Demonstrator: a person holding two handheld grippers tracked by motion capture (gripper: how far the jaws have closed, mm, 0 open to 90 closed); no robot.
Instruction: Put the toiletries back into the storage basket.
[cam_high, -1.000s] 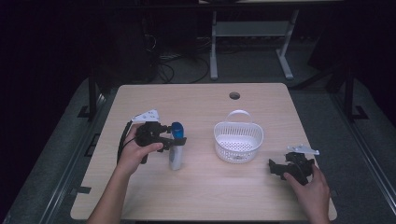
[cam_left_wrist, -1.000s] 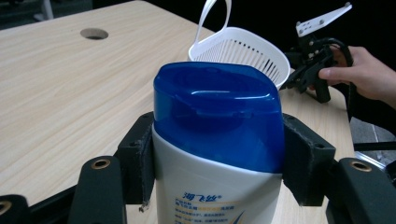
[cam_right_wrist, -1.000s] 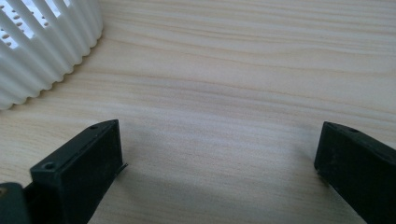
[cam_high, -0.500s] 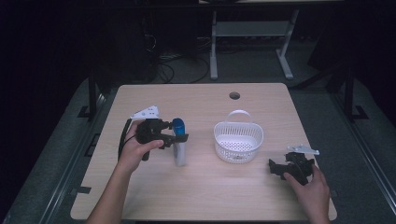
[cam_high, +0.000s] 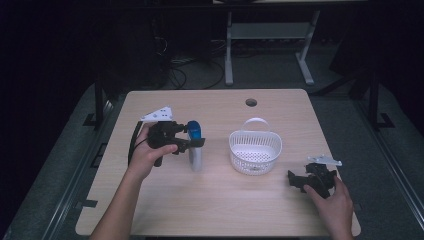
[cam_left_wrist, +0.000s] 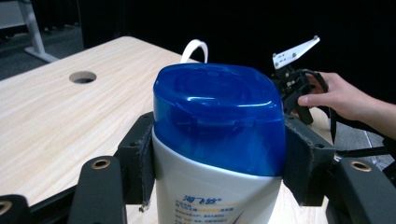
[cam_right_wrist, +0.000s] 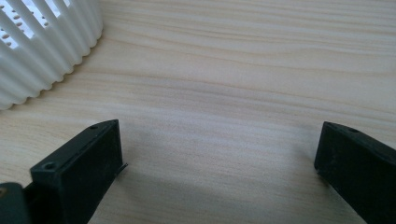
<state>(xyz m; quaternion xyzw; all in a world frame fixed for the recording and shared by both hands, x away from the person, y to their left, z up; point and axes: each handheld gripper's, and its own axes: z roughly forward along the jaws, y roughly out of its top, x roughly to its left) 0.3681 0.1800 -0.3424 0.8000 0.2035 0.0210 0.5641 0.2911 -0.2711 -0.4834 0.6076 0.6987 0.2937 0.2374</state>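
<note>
An upright white bottle (cam_high: 195, 156) with a blue cap (cam_high: 194, 130) is held just under its cap by my left gripper (cam_high: 196, 141), left of the table's middle. In the left gripper view both pads press the bottle (cam_left_wrist: 217, 186) from either side, so the left gripper (cam_left_wrist: 218, 163) is shut on it. A white slotted basket (cam_high: 238, 150) with a handle stands to the bottle's right. My right gripper (cam_high: 296, 181) rests low over the table near the front right, with its jaws wide apart and nothing between them (cam_right_wrist: 219, 163).
The wooden table (cam_high: 210, 205) has a round cable hole (cam_high: 251, 102) at the back. The basket's ribbed wall (cam_right_wrist: 46, 46) lies just left of the right gripper. Dark floor, cables and a stand's legs (cam_high: 305, 70) lie beyond the table's far edge.
My left gripper has risen a little with the bottle in it and drifted slightly right toward the basket. The right gripper has stayed still.
</note>
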